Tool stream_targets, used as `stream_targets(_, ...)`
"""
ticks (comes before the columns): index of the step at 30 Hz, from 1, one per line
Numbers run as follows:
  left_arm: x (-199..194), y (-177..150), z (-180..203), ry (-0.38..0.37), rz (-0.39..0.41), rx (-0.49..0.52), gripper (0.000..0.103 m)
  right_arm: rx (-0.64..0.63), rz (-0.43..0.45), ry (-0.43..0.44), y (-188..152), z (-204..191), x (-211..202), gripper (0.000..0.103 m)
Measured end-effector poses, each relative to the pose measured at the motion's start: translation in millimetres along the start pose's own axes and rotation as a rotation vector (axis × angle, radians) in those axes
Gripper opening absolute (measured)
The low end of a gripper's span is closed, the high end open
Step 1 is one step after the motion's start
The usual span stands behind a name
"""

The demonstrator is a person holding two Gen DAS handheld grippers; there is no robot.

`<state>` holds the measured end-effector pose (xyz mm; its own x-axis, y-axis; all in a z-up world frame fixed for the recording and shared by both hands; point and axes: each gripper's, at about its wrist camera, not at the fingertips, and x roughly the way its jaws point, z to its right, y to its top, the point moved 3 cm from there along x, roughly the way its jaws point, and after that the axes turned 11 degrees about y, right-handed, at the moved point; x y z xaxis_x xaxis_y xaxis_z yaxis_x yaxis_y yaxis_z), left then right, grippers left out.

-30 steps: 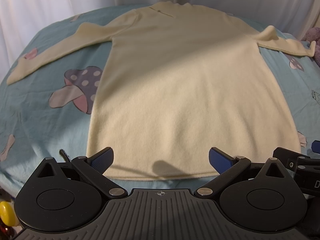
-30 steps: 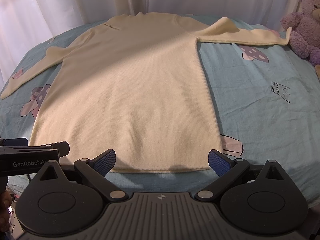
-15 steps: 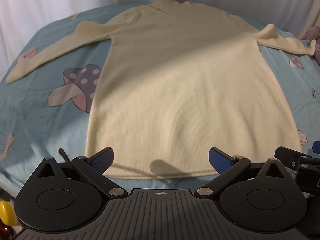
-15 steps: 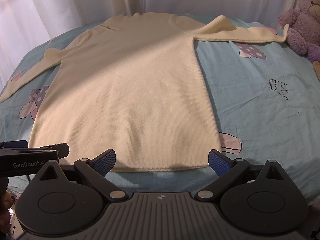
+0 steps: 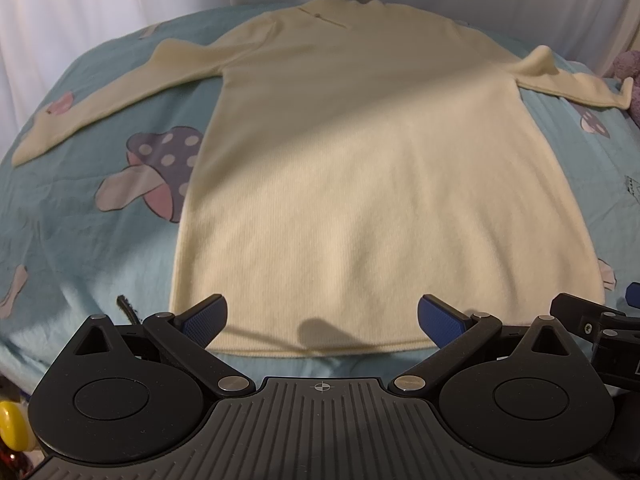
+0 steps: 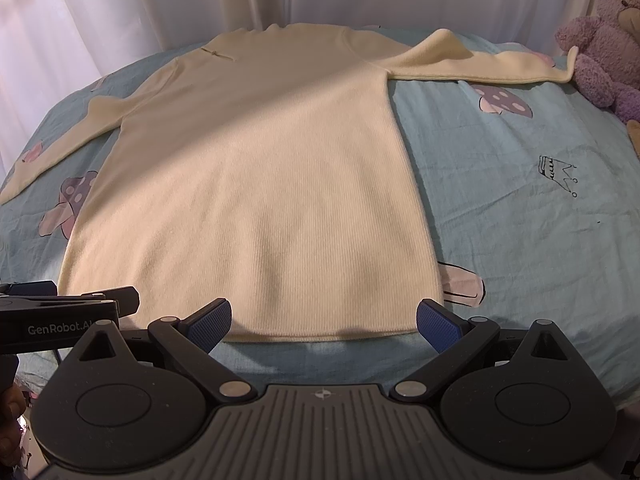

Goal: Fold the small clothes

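Both your left hand-held gripper [image 5: 320, 316] and right hand-held gripper [image 6: 323, 318] hover released at the near hem of the cream sweater [image 5: 372, 184], lying flat on the bed [image 6: 520, 208], its long axis running away from you, seemingly equally near.

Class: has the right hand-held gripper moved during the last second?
Yes. The right hand-held gripper has swung rightward: the purple teddy bear sits further into frame.
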<state>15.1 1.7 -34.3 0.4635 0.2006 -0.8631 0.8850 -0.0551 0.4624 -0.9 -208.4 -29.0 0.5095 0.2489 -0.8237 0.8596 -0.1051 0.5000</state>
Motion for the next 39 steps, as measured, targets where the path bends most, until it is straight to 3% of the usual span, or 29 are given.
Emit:
stream_targets(30, 14, 2, 3, -0.004, -0.051, 0.008, 0.103, 0.029, 0.004, 0.015, 3, 7, 4, 0.099)
stream_targets(34, 18, 4, 4, -0.009, -0.064, 0.013, 0.103, 0.071, 0.086, 0.076, 12, 17, -2, 0.099)
stream_targets(39, 27, 12, 5, -0.013, -0.077, 0.005, 0.103, 0.136, 0.346, 0.129, 37, 59, -18, 0.099)
